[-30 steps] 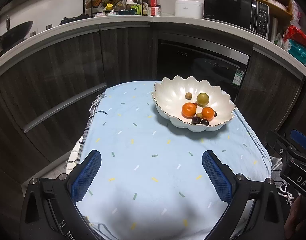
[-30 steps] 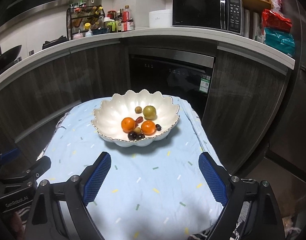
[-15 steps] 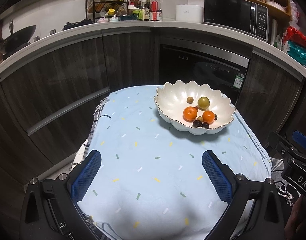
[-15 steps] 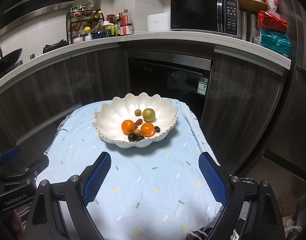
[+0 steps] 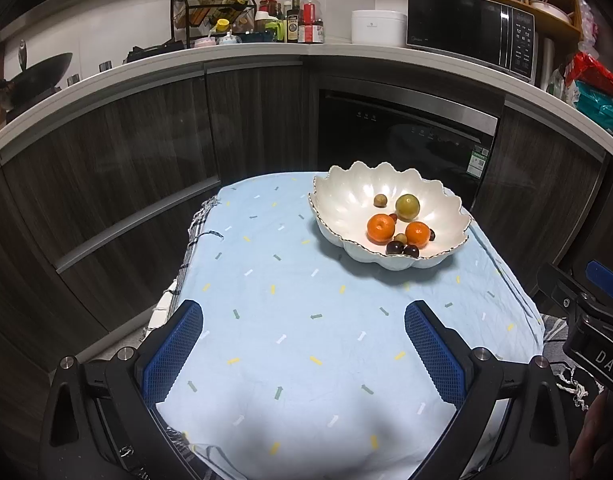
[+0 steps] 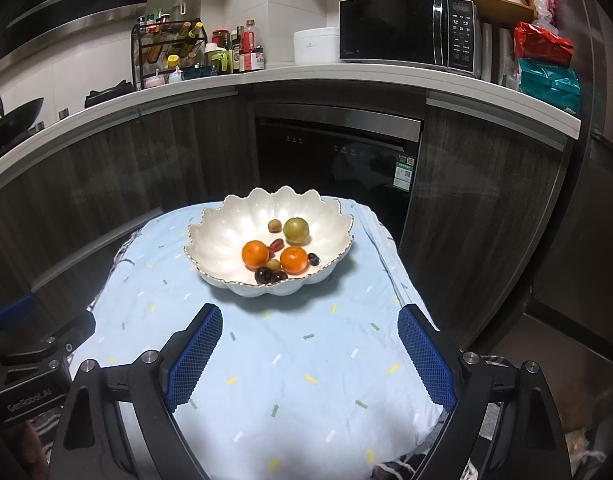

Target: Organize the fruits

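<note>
Spanning the whole back of both views, the dark wood cabinets (image 6: 106,184) curve under a pale countertop (image 6: 306,74), with a black built-in appliance (image 6: 338,152) set into them straight ahead. On the counter a black microwave (image 6: 410,32) stands at the right, a white cooker (image 6: 316,46) beside it, and a wire rack of bottles (image 6: 168,50) farther left; a dark wok (image 5: 38,76) sits at the far left end.

Below that, a small table is covered by a light blue cloth (image 5: 306,320) sprinkled with short coloured dashes. Toward its far right side, as the left wrist camera sees it, rests a white scalloped bowl (image 5: 346,200) with a thin gilt rim (image 6: 210,240).

The left gripper (image 5: 302,340) hangs above the near edge of the cloth, well apart from the bowl, its blue-padded fingers (image 5: 172,350) spread wide with nothing between them. The right gripper (image 6: 308,346) is likewise spread and empty, its fingers (image 6: 194,354) framing bare cloth just short of the bowl.

All the fruit lies inside the bowl. Two oranges (image 6: 255,253) sit near the middle, side by side but apart, and a greenish round fruit (image 6: 295,230) lies behind them. A small brown fruit (image 6: 274,225) lies to the left of the green one, and a reddish piece (image 6: 277,244) shows between the oranges. Two dark plums (image 6: 262,275) touch each other against the near wall, another small tan fruit (image 6: 273,265) is just behind them, and one more dark fruit (image 6: 313,258) lies right of the oranges.
</note>
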`<control>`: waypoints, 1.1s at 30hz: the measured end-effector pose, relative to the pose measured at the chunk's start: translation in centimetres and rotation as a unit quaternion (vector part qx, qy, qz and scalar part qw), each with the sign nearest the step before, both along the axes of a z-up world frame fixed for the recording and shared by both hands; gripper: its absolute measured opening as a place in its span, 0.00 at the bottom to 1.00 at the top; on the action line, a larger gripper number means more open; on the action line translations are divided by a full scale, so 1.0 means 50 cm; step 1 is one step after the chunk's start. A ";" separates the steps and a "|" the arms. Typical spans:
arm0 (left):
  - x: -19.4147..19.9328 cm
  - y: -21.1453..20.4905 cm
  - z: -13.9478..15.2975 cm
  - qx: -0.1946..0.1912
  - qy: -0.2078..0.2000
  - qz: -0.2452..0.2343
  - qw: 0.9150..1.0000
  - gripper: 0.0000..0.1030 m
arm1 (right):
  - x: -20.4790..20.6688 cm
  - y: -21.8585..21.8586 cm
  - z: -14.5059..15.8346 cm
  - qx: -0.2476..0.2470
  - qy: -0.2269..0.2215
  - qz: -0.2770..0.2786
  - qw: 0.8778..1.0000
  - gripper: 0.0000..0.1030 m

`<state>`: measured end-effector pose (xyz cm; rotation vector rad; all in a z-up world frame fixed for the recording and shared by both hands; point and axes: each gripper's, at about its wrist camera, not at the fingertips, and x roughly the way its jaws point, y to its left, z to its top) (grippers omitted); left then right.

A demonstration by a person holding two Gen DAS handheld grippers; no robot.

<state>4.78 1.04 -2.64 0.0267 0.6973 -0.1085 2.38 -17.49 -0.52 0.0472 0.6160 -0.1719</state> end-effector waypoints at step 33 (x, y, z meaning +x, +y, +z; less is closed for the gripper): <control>-0.005 -0.002 -0.002 0.005 0.000 -0.010 1.000 1.00 | -0.001 -0.003 -0.003 0.000 0.000 -0.001 1.000 0.88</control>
